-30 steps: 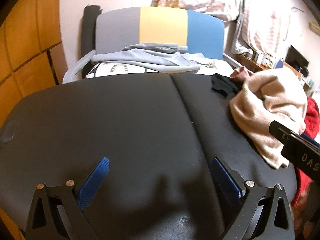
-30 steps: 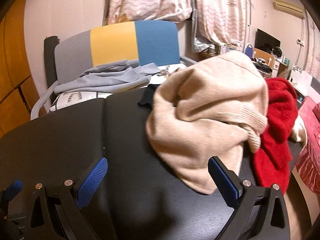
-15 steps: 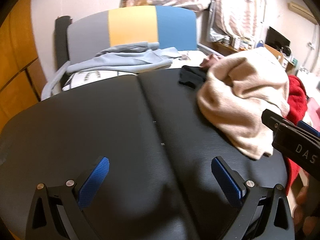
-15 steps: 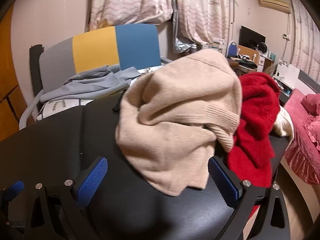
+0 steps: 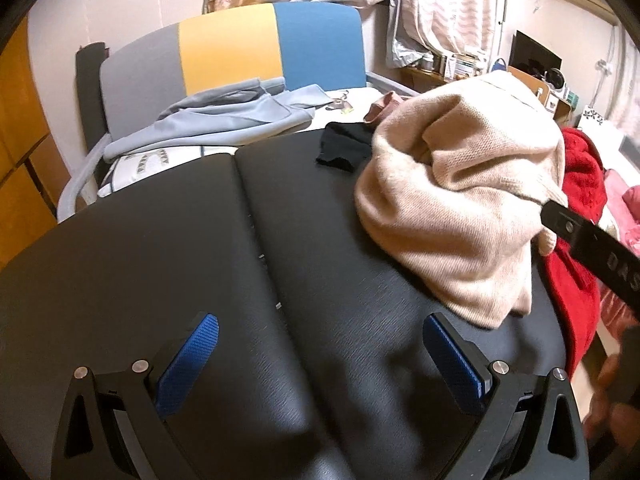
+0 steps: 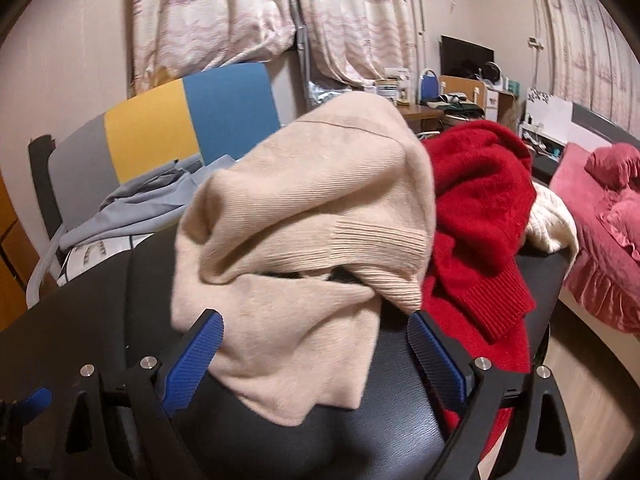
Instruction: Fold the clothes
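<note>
Red sweater (image 6: 480,208) crowds the beige sweater (image 6: 304,240), which is bunched on the black table (image 5: 160,260), no clear direction. Left gripper (image 5: 320,356) and right gripper (image 6: 316,348) both spread wide, holding nothing.

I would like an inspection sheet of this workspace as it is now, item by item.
Surface: black padded table, seam down the middle.
Job's things: beige sweater crumpled on the table; red sweater heaped beside it.
Clutter: small black cloth behind the beige sweater.
Grippers: left gripper open over bare table; right gripper open, its fingers either side of the beige sweater's lower edge.
Cables: nothing seen.
Surroundings: grey garment, curtains, pink bed.
</note>
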